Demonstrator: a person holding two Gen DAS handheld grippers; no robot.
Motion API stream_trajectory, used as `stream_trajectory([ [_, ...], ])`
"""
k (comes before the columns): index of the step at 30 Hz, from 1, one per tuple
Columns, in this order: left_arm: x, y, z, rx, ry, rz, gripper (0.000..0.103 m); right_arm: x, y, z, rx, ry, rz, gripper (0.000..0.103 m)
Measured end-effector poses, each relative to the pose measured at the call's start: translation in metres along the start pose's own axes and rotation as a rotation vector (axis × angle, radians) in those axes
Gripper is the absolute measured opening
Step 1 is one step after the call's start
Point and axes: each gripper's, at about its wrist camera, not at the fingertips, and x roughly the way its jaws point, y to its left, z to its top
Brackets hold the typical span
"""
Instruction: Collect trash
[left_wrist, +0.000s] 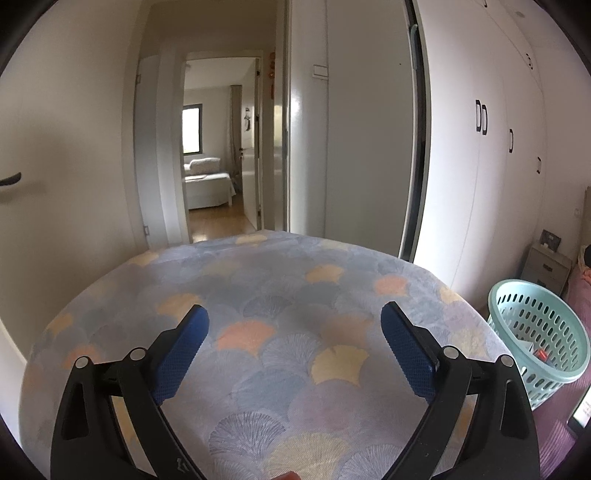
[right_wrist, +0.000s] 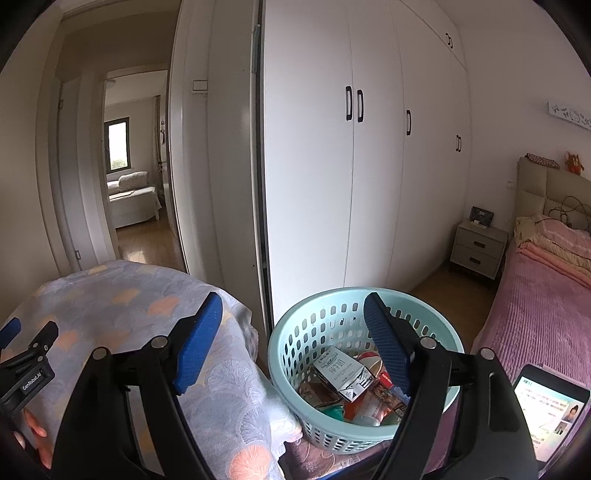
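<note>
Left wrist view: the left claw (left_wrist: 294, 325) gapes empty over a bare fan-patterned cloth (left_wrist: 258, 295); the mint basket (left_wrist: 537, 334) sits off to its right.

Right wrist view: the right claw (right_wrist: 293, 314), the nearer one, hangs apart and empty above the basket (right_wrist: 295, 343) holding a milk carton (right_wrist: 341, 371) and other trash.

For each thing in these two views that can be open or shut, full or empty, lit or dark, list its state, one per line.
Left gripper: open, nothing between its fingers.
Right gripper: open, holding nothing.
Basket: upright, partly filled with trash.
Milk carton: lying in the basket.
Wardrobe doors: shut.
Nightstand drawers: shut.
Tablet screen: lit.
Doorway: open.
</note>
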Motion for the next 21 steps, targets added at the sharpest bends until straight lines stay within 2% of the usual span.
stream_trajectory([
  [21, -0.0015, -0.0026, -0.0026, 0.005, 0.001, 0.003, 0.091, 0.0067, -0.0025, -0.0028, 0.009, 0.026, 0.000, 0.075],
])
